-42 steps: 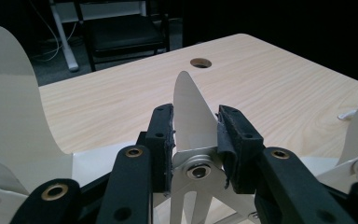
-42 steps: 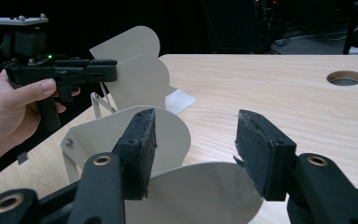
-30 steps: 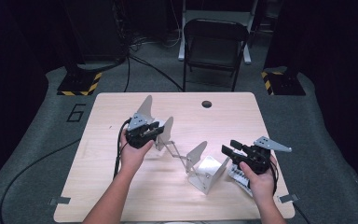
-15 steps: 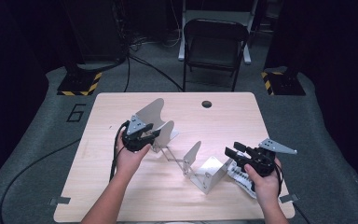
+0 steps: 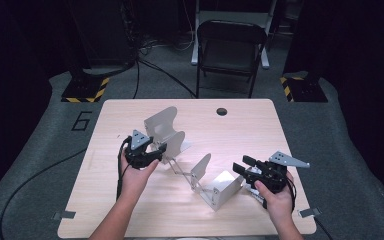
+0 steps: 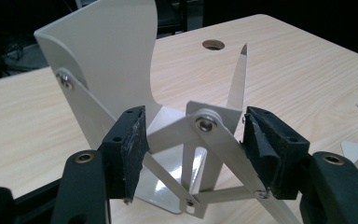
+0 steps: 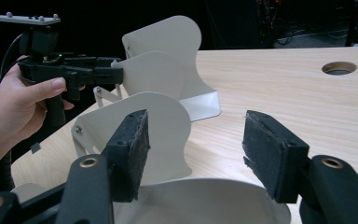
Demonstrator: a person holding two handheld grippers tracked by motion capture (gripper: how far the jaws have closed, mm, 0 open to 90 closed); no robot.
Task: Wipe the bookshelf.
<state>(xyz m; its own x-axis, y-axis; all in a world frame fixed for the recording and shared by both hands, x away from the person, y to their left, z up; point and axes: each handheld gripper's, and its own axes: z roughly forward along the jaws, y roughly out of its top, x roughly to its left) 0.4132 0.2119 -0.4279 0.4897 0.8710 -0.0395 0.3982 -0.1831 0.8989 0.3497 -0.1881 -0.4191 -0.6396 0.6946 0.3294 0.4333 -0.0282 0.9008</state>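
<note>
Here the white folding bracket (image 5: pixel 195 165) stretches slantwise across the table (image 5: pixel 130 220), between the left hand-held gripper (image 5: pixel 152 150) and right hand-held gripper (image 5: pixel 240 167), both with jaws apart and just opening

The white folding sheet-metal bracket (image 7: pixel 200 200) is cut off by the right gripper view's bottom edge; the pale wooden table (image 5: pixel 130 227) runs off the high view's bottom.

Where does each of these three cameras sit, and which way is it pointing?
High view: fixed above the person's side, looking forward and down on the wooden table; forearms, left gripper and right gripper show.
Left gripper view: rides on the left gripper, looking along its open fingers, which have just been opening around the white folding rack.
Right gripper view: rides on the right gripper, looking across the table past its open fingers; the person's left hand shows farther off.
All share the rack and the table hole.
</note>
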